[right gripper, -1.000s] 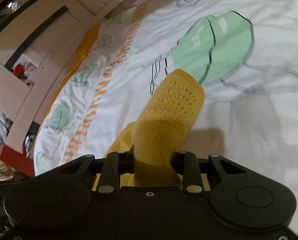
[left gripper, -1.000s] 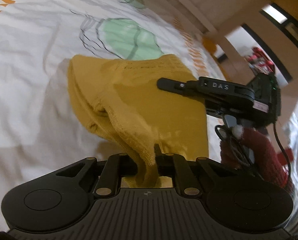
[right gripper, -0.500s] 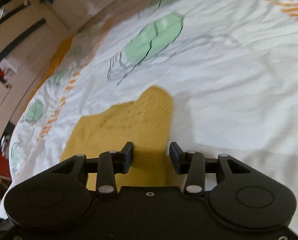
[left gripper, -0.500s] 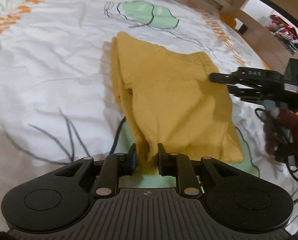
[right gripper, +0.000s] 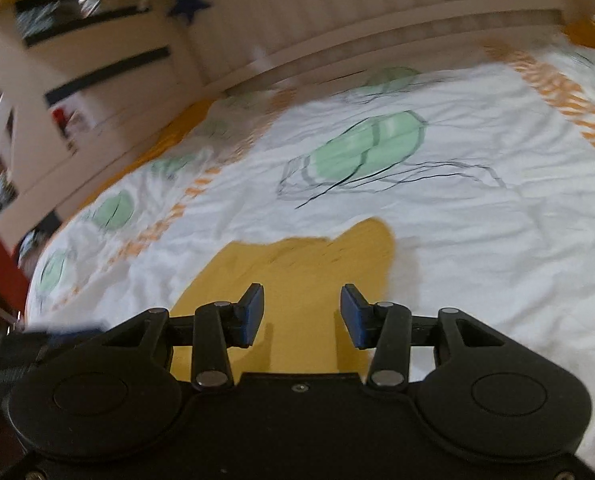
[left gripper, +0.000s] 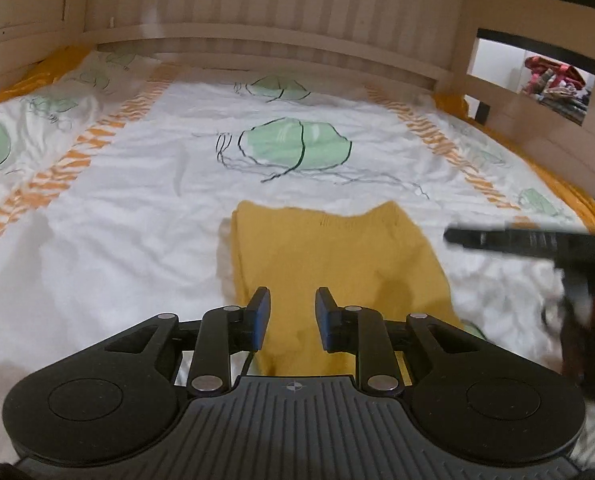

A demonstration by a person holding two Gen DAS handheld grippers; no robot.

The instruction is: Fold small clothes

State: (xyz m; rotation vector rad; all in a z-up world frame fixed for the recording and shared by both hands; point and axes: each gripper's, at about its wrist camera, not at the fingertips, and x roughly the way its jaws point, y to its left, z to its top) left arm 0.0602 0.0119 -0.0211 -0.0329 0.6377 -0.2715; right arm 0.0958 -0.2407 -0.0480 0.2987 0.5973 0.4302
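One yellow knitted garment (left gripper: 333, 264) lies flat on the bed sheet (left gripper: 137, 208). Two tools hover over its near edge: the left tool (left gripper: 292, 312) and the right tool (right gripper: 302, 312), both spread apart, gripping nothing.

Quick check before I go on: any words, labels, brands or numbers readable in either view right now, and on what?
No readable text in either view.
right gripper, seen from the left wrist: any lettering on its arm is blurred by motion, unreadable.
left gripper: only a small cross mark on its body, no words.
bedsheet: drawings only.
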